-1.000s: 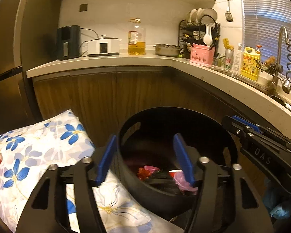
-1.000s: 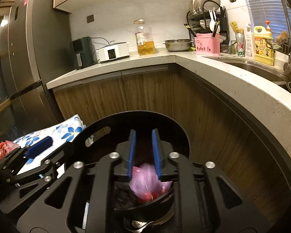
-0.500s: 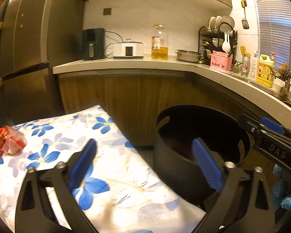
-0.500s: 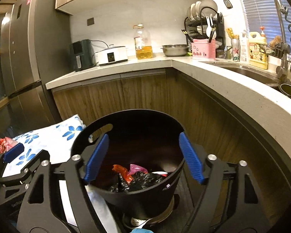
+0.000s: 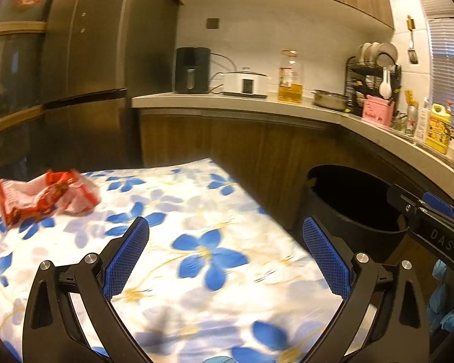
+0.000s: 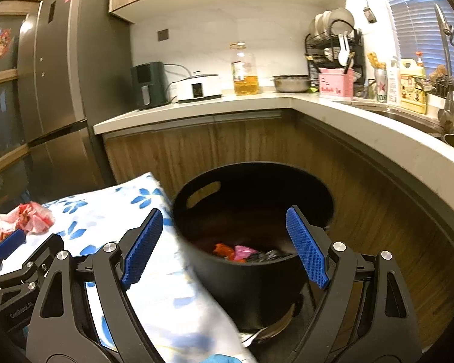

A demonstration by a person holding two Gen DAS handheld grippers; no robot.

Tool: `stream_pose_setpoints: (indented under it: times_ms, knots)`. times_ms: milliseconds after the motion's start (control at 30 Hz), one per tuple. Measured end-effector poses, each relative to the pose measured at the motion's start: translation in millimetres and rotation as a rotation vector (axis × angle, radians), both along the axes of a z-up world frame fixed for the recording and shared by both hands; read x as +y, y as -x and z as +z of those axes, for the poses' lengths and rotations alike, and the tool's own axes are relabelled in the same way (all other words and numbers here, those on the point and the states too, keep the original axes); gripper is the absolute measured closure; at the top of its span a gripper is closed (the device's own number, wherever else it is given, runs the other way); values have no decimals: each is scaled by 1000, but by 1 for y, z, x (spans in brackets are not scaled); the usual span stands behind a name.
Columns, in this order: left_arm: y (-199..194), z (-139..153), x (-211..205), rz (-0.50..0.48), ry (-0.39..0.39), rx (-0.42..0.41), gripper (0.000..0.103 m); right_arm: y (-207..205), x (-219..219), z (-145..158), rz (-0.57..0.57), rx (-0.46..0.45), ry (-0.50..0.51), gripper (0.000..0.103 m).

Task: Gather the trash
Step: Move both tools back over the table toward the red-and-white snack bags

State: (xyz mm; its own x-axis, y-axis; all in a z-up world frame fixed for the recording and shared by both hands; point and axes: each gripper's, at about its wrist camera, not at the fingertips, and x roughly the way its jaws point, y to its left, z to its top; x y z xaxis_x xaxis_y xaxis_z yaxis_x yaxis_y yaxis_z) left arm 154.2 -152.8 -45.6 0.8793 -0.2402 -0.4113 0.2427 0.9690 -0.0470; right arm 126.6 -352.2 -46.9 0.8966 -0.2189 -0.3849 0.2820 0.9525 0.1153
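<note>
Left wrist view: the left claw (image 5: 225,254) hangs with its blue pads spread wide and nothing between them, over a flower-print cloth (image 5: 196,242) that covers a raised surface. A crumpled red-and-white wrapper (image 5: 47,195), the one piece of trash visible outside the bin, lies near the cloth's far left corner, well apart from the claw. The black trash bin (image 5: 357,208) stands to the right, just beside the cloth's edge and below the kitchen counter (image 5: 257,104).

The right wrist view shows the right claw (image 6: 225,243) likewise wide apart and empty, above the bin's near rim; orange and pink scraps (image 6: 234,251) already lie at the bottom.

The risks appear to sit with the wrapper. It looks light and springy, so a shallow pinch could let it slip out on the way across to the bin. A low approach might catch the loose cloth together with the wrapper and drag it. Both claws are close together near the bin, so a hurried crossing could knock them against each other.
</note>
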Motion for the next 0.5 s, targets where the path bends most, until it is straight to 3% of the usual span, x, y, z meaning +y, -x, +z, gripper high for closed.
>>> stream_pose_setpoints:
  times_ms: [500]
  knots:
    - [8,-5,93,203,-17,-8,6,-30,91,-9,163,14,-9,21]
